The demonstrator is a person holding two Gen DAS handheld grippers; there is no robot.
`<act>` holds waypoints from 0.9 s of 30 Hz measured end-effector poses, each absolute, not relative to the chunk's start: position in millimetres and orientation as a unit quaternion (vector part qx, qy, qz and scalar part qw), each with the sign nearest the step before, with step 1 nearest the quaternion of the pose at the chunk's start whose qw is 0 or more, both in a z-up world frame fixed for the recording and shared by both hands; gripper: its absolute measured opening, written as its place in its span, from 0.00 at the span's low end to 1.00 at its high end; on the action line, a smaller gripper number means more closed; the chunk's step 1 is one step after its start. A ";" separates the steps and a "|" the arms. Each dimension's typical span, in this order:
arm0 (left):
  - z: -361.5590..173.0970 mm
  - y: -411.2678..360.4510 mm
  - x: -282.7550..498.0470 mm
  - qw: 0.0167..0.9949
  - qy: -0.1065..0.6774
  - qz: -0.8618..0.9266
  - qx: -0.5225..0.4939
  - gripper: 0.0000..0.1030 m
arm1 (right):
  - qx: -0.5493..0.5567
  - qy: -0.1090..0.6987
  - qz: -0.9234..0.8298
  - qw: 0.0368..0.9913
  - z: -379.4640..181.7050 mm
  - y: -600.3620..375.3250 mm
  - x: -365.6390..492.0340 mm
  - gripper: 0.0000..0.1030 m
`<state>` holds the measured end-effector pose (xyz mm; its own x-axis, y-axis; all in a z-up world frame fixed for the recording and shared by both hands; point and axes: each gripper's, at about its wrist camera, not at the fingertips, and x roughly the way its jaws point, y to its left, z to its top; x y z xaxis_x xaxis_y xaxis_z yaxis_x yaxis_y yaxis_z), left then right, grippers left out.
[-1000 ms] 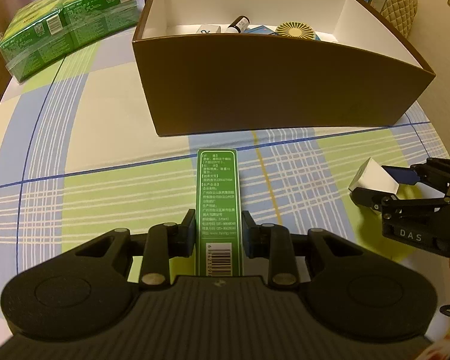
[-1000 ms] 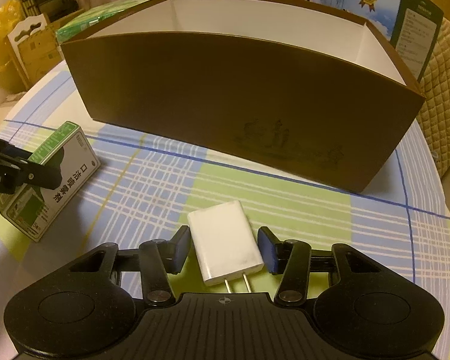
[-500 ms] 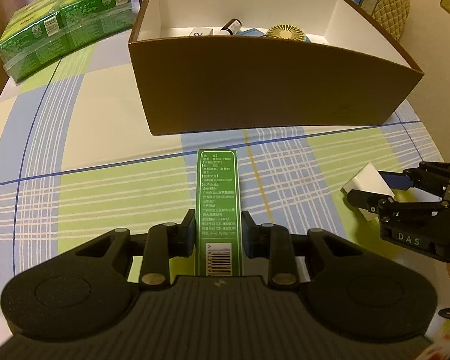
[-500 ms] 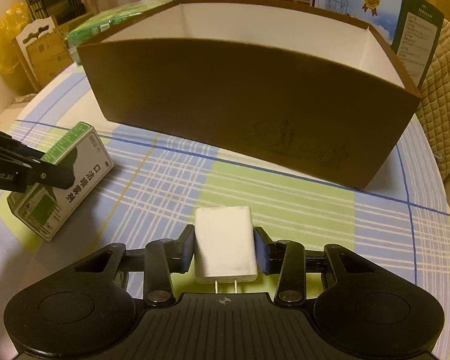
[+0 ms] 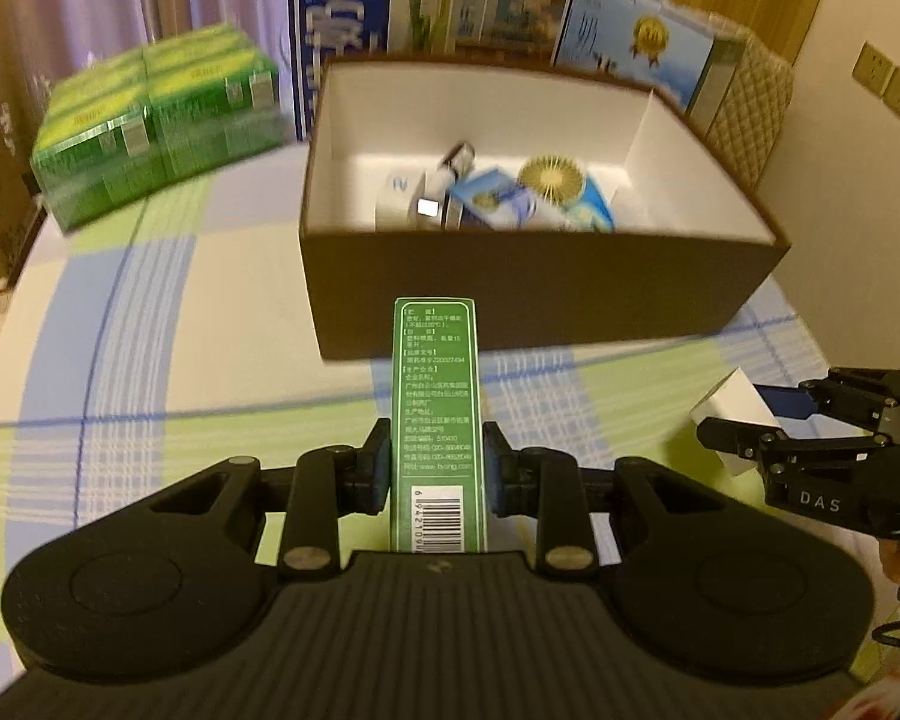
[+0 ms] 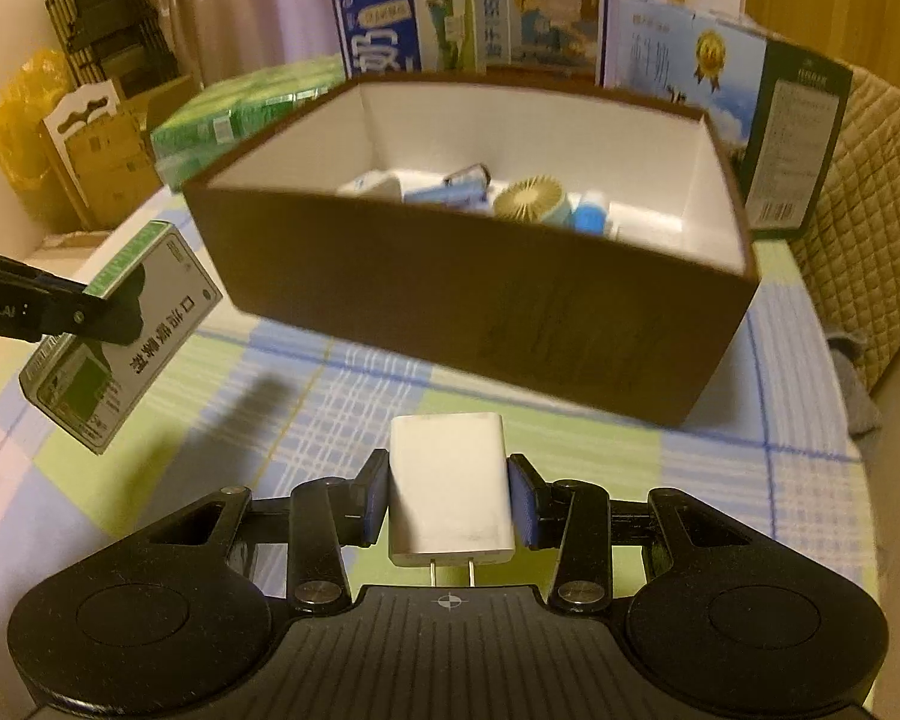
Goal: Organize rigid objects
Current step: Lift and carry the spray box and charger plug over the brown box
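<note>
two things held, box waits

the left gripper (image 5: 435, 474) pinched a tall green cardboard carton (image 5: 438, 420) at frame centre. the right gripper (image 6: 449, 501) squeezed a white plastic charger (image 6: 450, 489). some things lay in the brown cardboard box (image 5: 540, 294) above; these two were not in yet.

Matt cardboard box (image 5: 546, 294), checked cloth (image 5: 150, 372)
</note>
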<state>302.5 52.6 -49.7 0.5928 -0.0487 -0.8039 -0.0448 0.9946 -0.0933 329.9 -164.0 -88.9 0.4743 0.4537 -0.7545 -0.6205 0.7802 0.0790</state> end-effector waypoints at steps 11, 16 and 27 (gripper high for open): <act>3.0 50.9 336.0 0.918 0.395 -0.021 -0.034 0.25 | -0.077 0.360 0.322 0.872 -30.1 -165.9 366.3 0.37; 19.5 48.9 363.3 0.927 0.373 -0.027 -0.025 0.25 | -0.064 0.348 0.318 0.880 -15.2 -162.8 390.4 0.37; 23.7 48.3 424.9 0.927 0.373 -0.025 -0.011 0.25 | -0.045 0.336 0.307 0.889 -1.5 -156.0 439.8 0.37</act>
